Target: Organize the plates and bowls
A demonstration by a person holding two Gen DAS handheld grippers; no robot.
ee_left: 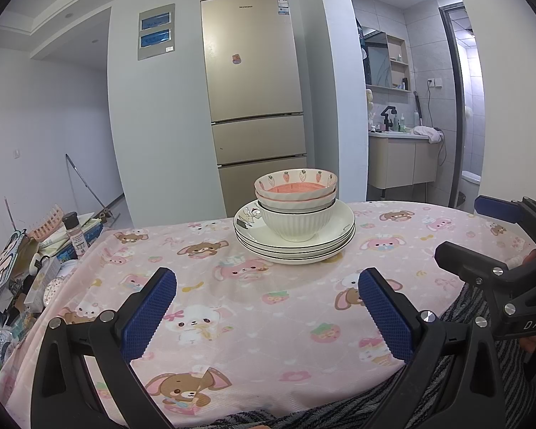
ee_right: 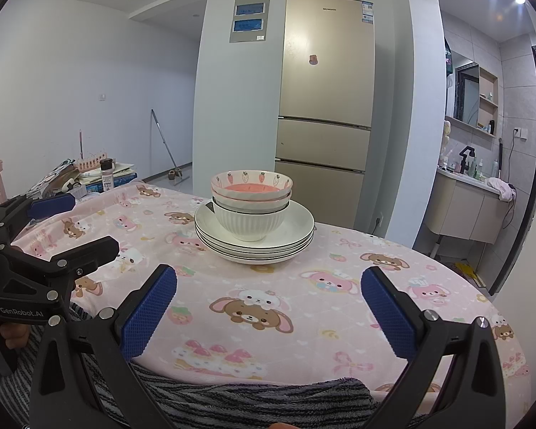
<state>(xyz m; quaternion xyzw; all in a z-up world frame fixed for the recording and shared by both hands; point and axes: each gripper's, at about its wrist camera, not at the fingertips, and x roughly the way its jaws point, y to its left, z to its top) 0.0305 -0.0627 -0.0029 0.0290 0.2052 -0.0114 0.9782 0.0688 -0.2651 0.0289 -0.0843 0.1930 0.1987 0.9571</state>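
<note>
A stack of white plates [ee_left: 334, 246] [ee_right: 296, 237] with dark rims sits in the middle of the table. On it stands a ribbed white bowl [ee_left: 296, 220] [ee_right: 252, 221], with two pink strawberry-pattern bowls [ee_left: 296, 184] [ee_right: 252, 184] nested on top. My left gripper [ee_left: 268, 307] is open near the table's front edge, well short of the stack, with nothing between its fingers. My right gripper [ee_right: 268, 307] is also open and empty at the front edge. Each gripper shows at the side of the other's view.
The round table wears a pink cartoon tablecloth [ee_left: 232, 321] [ee_right: 303, 321]. A cluttered side surface with a spice jar [ee_left: 74, 230] [ee_right: 106, 173] and boxes lies to the left. A gold fridge [ee_left: 257, 100] stands behind. A striped grey sleeve or garment [ee_right: 232, 400] lies at the near edge.
</note>
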